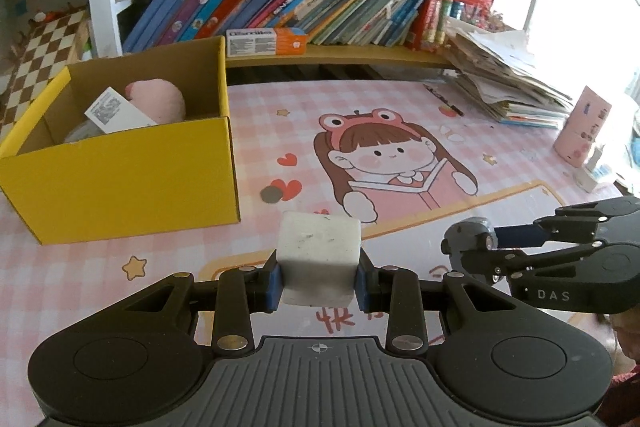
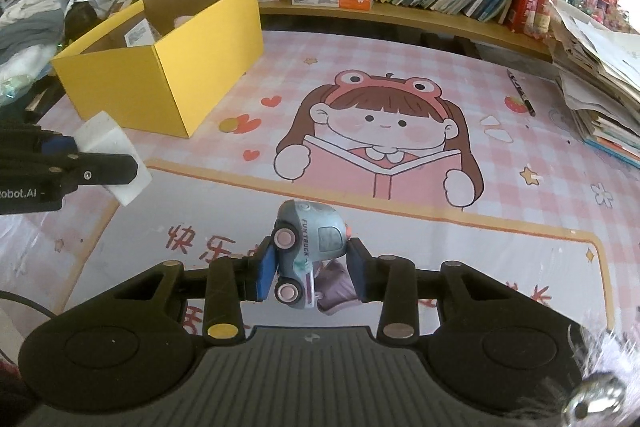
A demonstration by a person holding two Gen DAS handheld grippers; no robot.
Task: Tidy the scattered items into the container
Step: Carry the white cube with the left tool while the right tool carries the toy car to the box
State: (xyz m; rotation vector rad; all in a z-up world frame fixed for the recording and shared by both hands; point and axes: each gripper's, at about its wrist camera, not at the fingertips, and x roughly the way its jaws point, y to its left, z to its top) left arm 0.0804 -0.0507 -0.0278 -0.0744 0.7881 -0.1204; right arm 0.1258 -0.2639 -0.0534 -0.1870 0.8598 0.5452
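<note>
While the left gripper [image 1: 319, 281] clamps a white block [image 1: 319, 257] squarely between its blue pads, the yellow box [image 1: 120, 163] stands on the mat [image 1: 400, 99] at ten o'clock from it, open-topped, with a pink plush [image 1: 158, 101] and a white packet [image 1: 114, 111] inside. At three o'clock the right gripper [image 2: 310, 273] grips a small blue toy truck [image 2: 306, 251], turned on its side with pink wheels facing left. From the right gripper, the box sits at eleven o'clock. A coin [image 1: 271, 194] lies on the mat just beside the box's near corner
</note>
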